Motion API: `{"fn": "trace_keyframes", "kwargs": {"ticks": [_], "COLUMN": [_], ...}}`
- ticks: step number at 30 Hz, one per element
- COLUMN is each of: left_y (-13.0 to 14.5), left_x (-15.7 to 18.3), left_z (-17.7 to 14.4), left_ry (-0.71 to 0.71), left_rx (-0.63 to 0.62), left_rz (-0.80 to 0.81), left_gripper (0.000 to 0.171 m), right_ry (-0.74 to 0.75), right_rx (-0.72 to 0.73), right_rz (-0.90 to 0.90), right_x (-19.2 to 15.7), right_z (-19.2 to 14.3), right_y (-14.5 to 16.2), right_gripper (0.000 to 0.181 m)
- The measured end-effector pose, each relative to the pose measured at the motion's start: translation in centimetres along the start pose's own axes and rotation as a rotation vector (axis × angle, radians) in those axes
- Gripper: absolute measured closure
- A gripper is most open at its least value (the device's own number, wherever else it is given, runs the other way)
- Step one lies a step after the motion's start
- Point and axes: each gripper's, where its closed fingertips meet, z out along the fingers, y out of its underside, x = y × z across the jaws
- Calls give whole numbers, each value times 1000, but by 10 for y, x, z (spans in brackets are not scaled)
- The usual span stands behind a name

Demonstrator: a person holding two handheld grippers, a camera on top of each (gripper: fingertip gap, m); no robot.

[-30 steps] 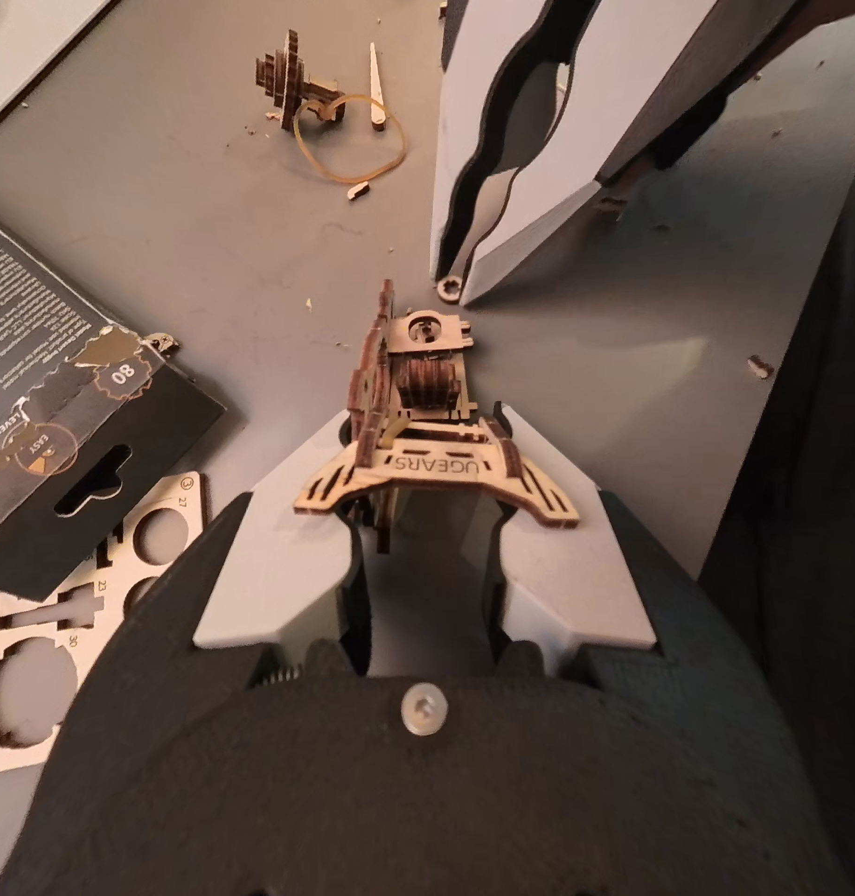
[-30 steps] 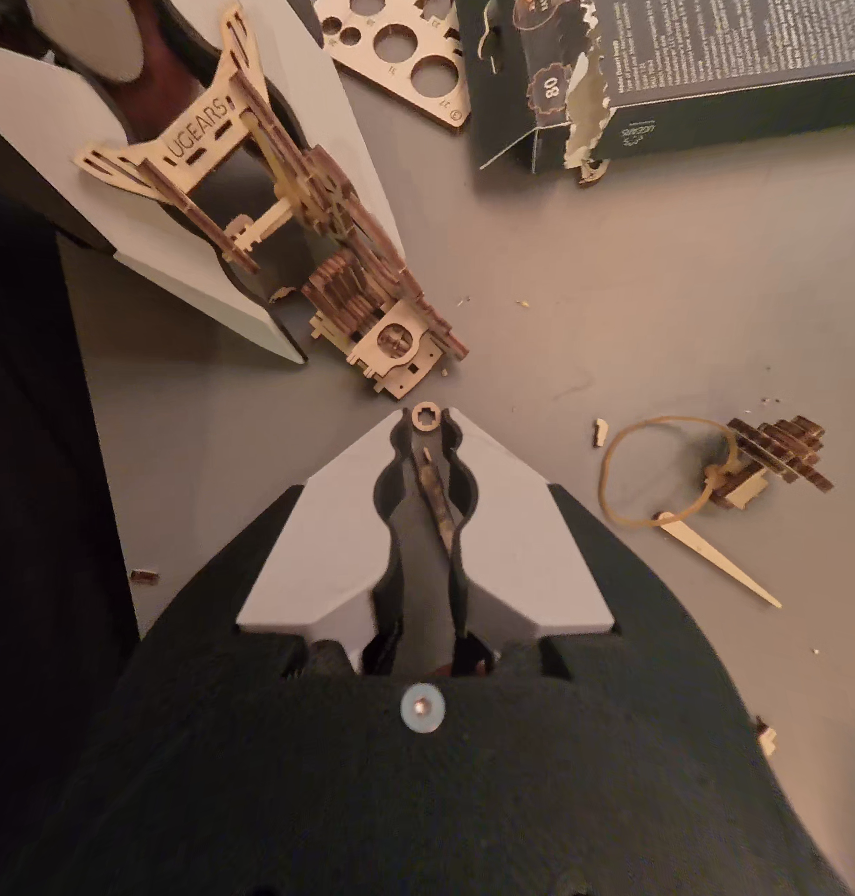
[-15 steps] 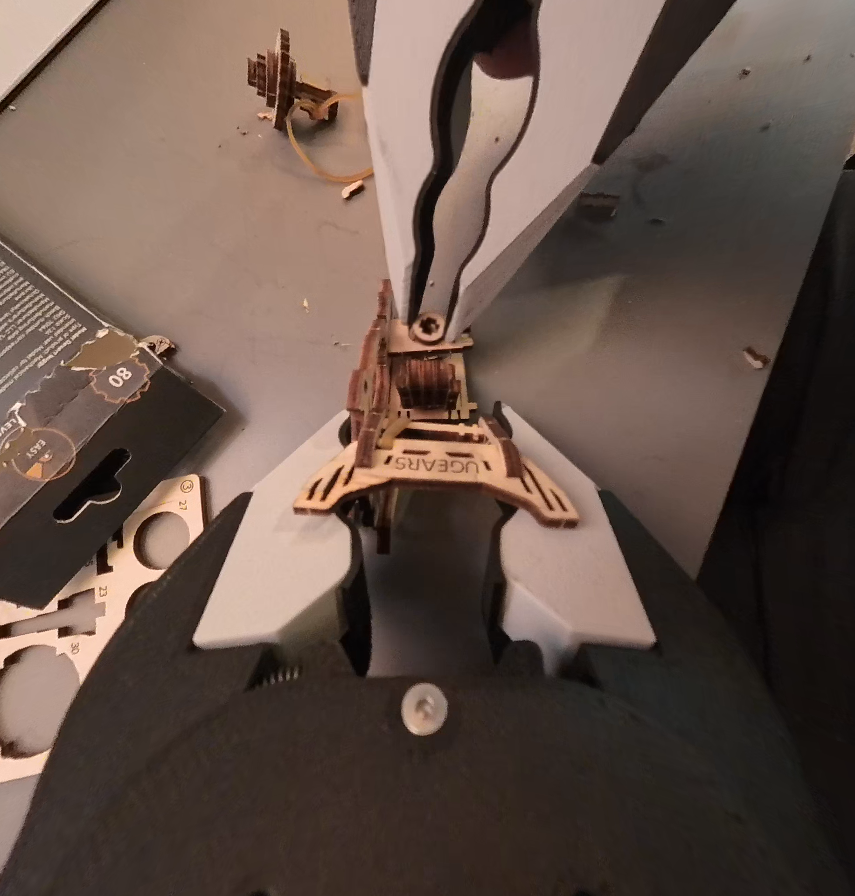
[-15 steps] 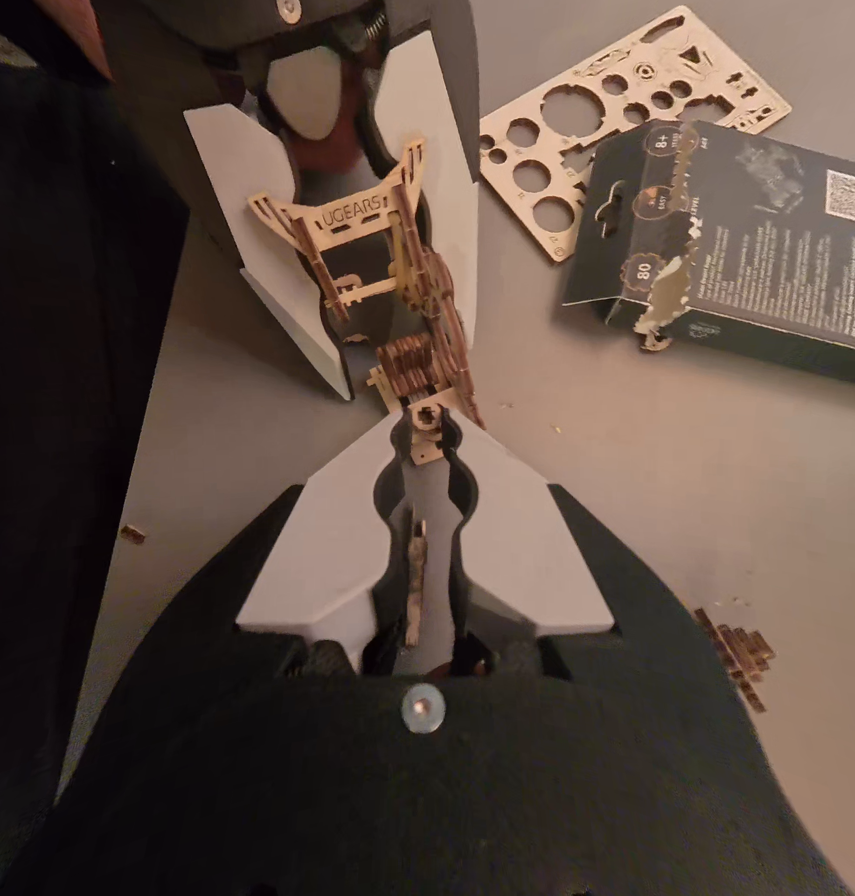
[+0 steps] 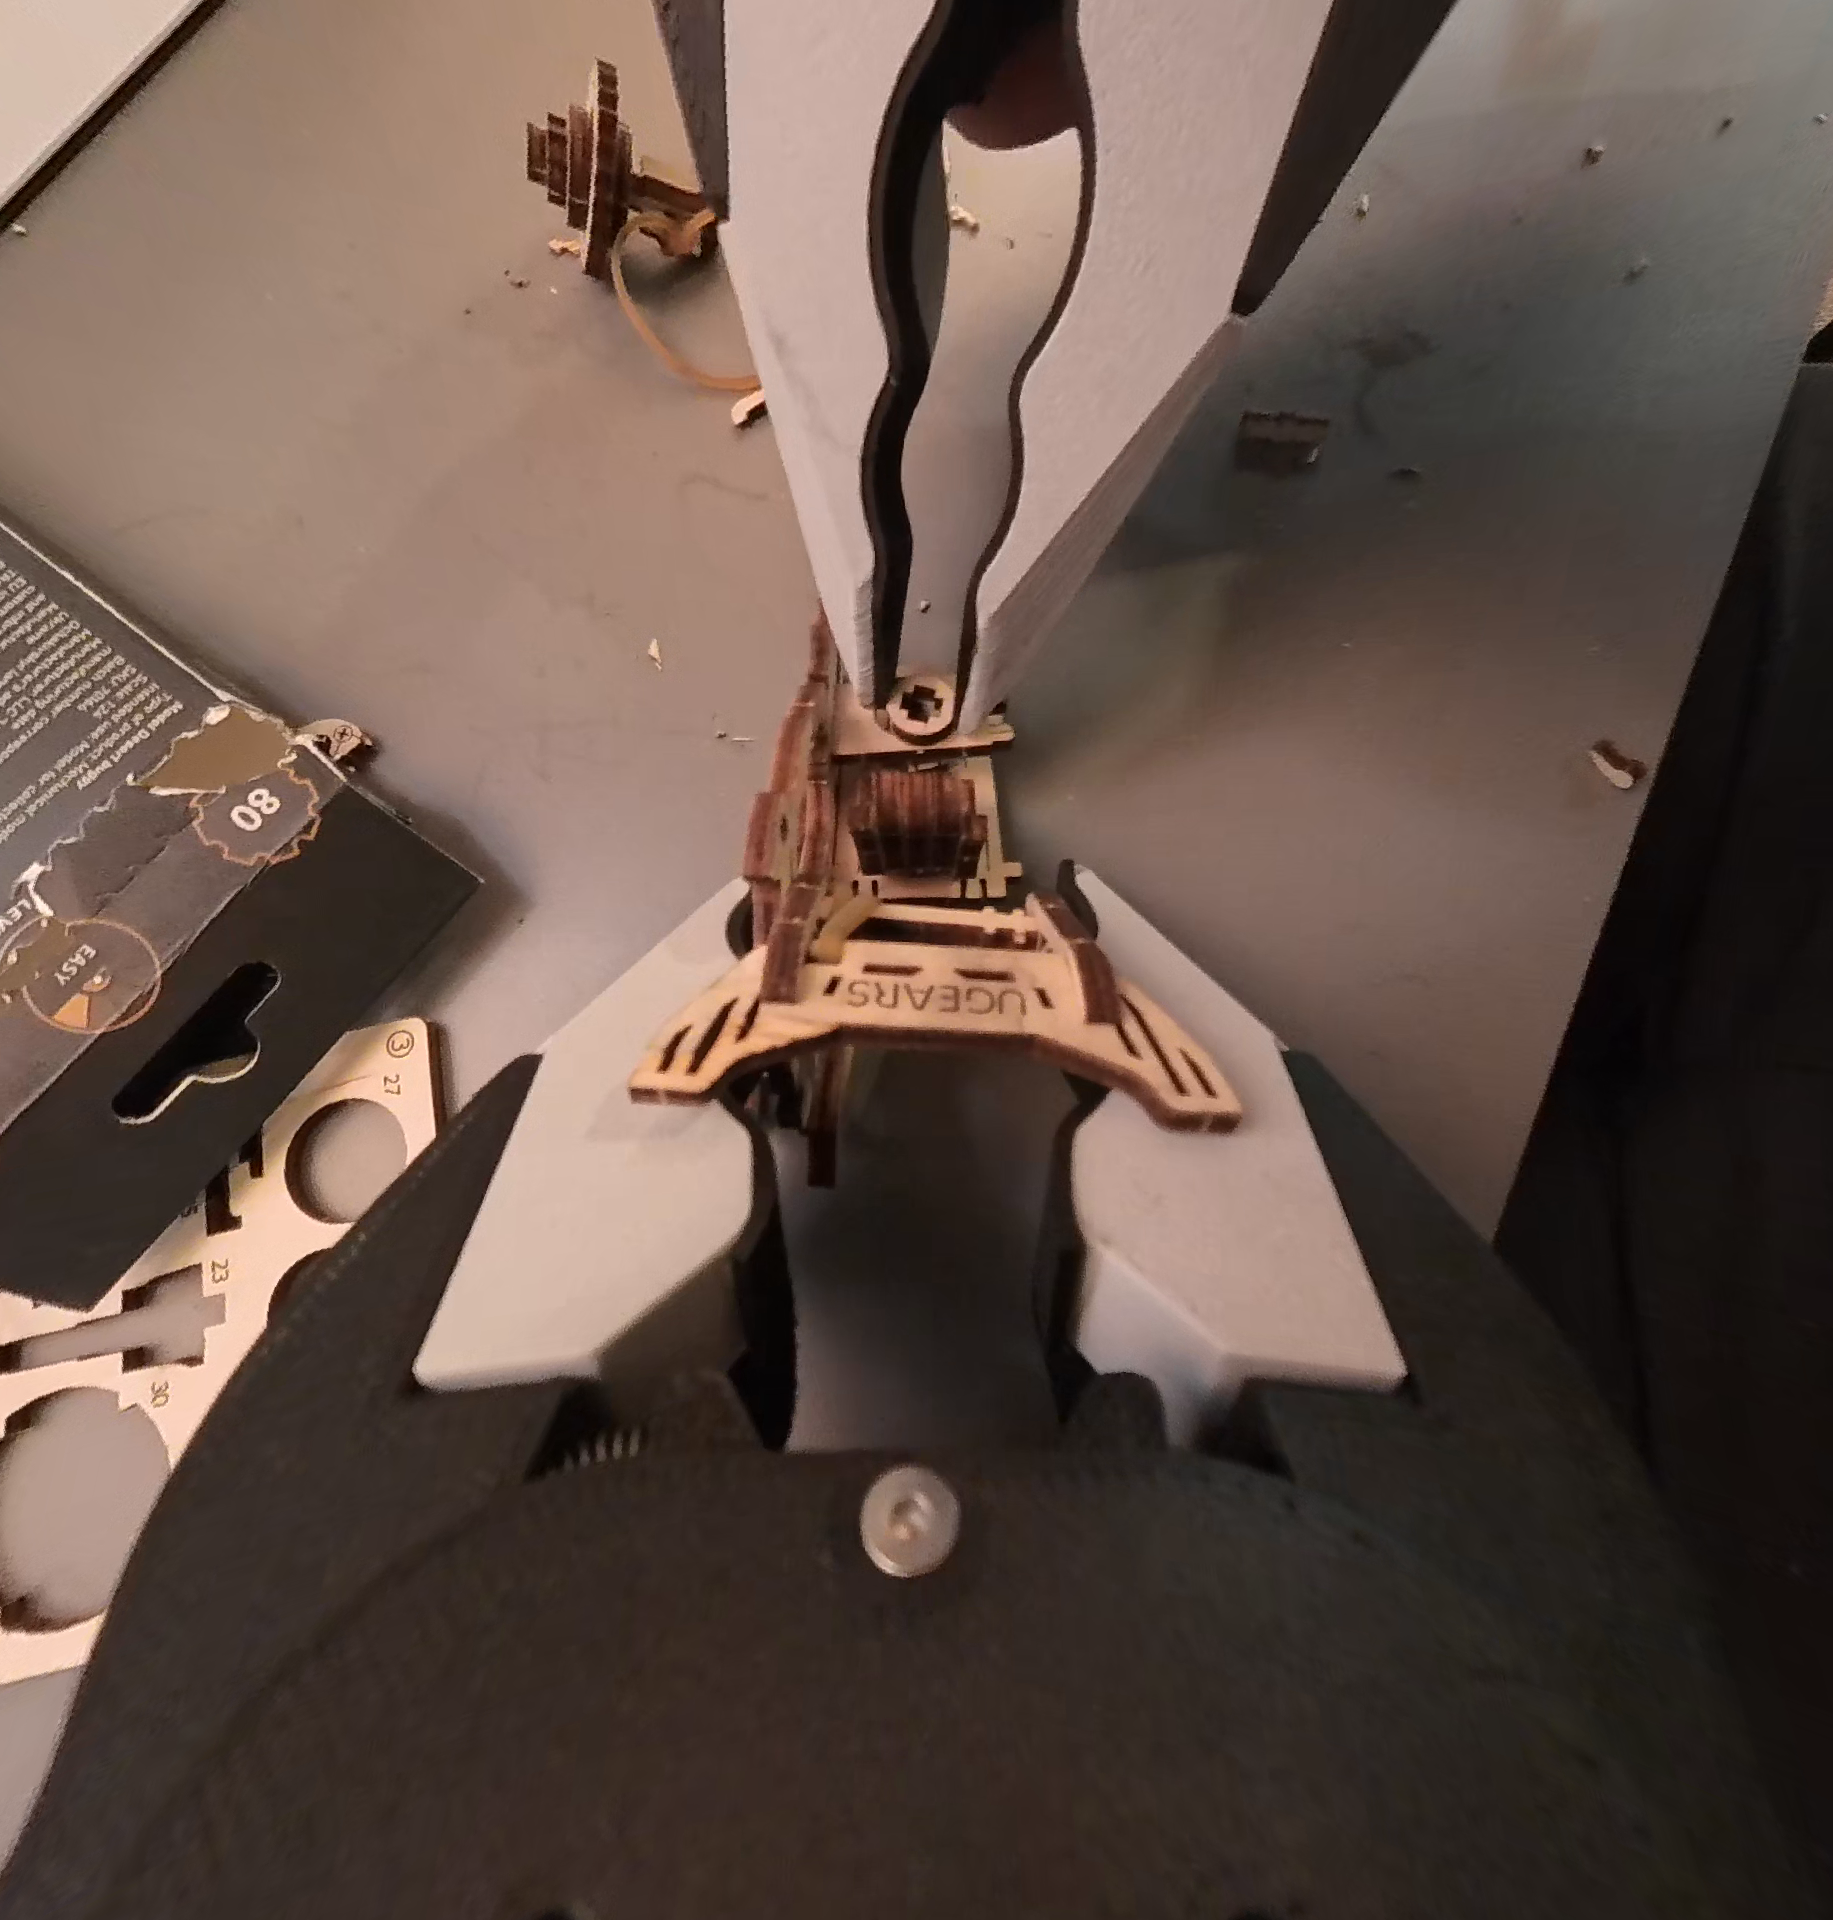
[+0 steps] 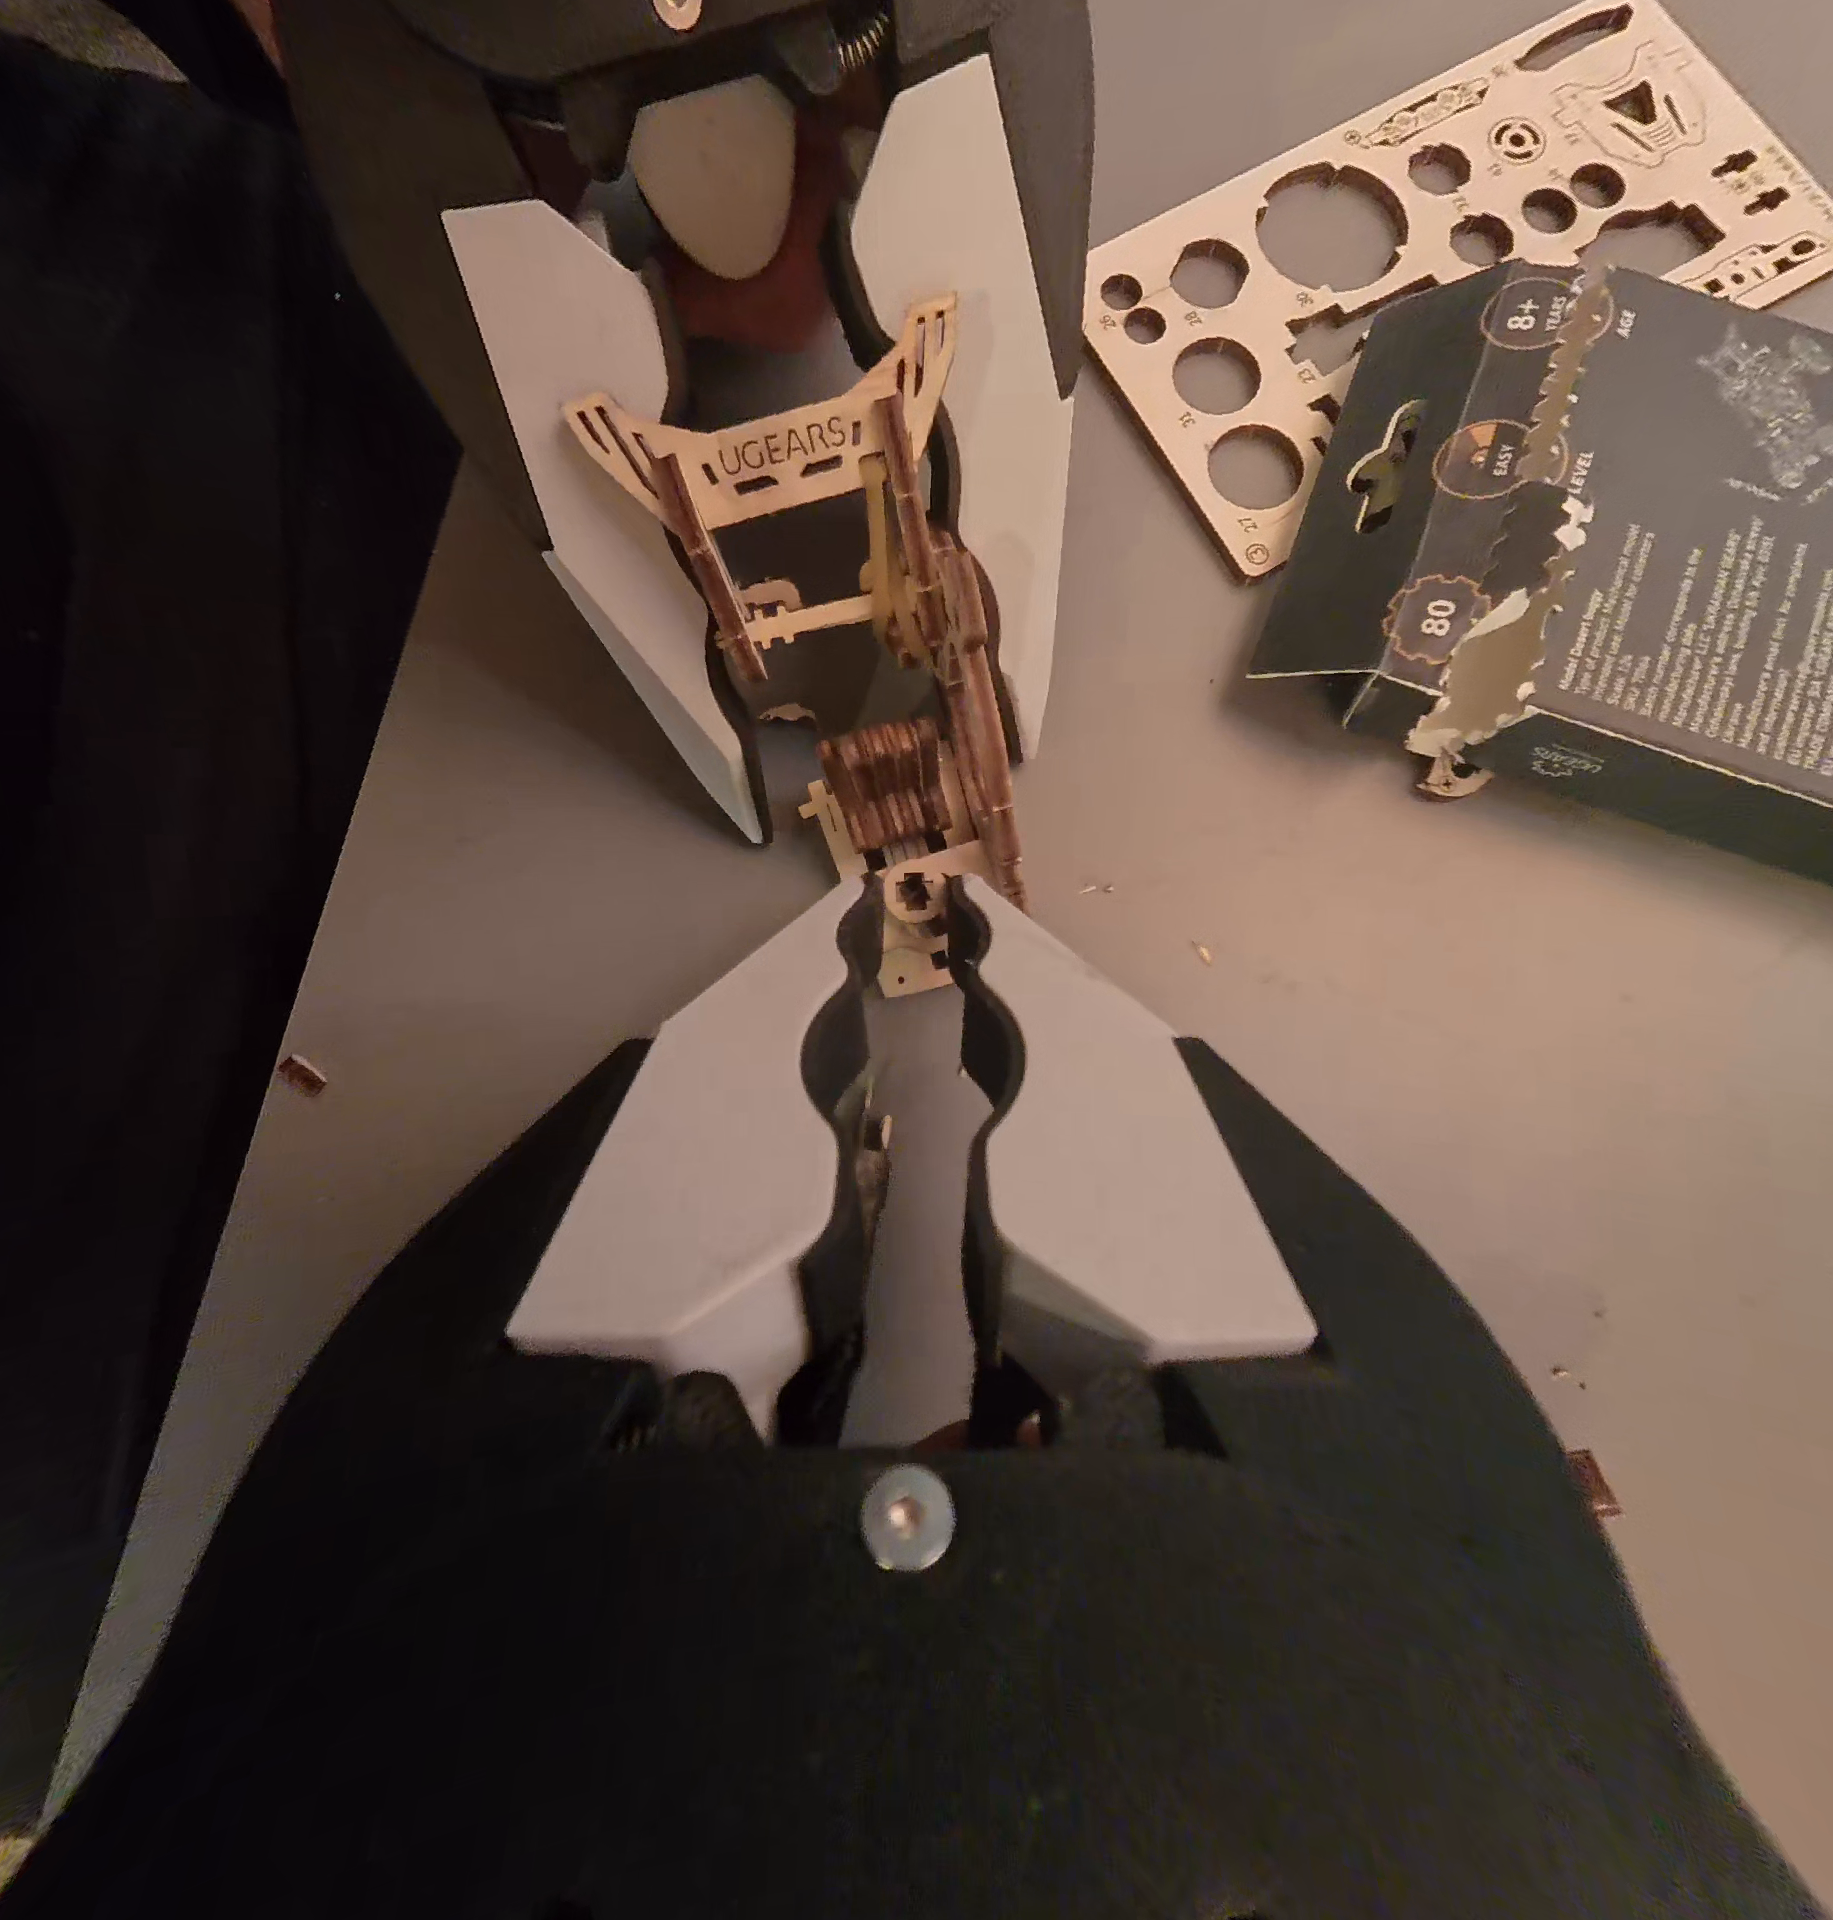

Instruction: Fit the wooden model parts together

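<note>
Grey tabletop (image 5: 268, 436) lies under everything, with one dark torn cardboard box (image 6: 1577, 582) and one pale punched-out wooden sheet (image 6: 1307, 249) off to the side. My left gripper (image 5: 917, 925) is closed around the light brown wooden model frame (image 5: 933, 997). The frame's long side points straight away from it, toward my right gripper (image 6: 917, 904). That one pinches one small round wooden piece with a cross hole (image 5: 922, 707), touching the frame's far end. One more small dark wooden gear bundle (image 5: 590, 166) waits alone.

The punched wooden sheet (image 5: 112, 1351) is cut off at the left edge, partly under the dark box (image 5: 164, 914).
</note>
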Motion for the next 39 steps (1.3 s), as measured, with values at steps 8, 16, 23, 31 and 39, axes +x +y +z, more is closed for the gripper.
{"fn": "trace_keyframes", "kwargs": {"ticks": [8, 16, 23, 31, 39], "left_y": [0, 0, 0, 0, 0], "left_x": [0, 0, 0, 0, 0], "left_z": [0, 0, 0, 0, 0], "left_ry": [1, 3, 3, 3, 2], "left_rx": [0, 0, 0, 0, 0], "left_rz": [-1, -1, -1, -1, 0], "left_gripper": [118, 118, 118, 119, 118], "right_ry": [-68, -126, -147, -104, -36], "right_rx": [-42, -87, -83, -46, -63], "right_rz": [-66, -132, -142, -139, -143], "right_x": [-1, 1, 1, -4, -6], "right_z": [-1, -1, 0, -8, -4], "right_y": [1, 3, 2, -4, 2], "right_gripper": [173, 172, 172, 176, 181]}}
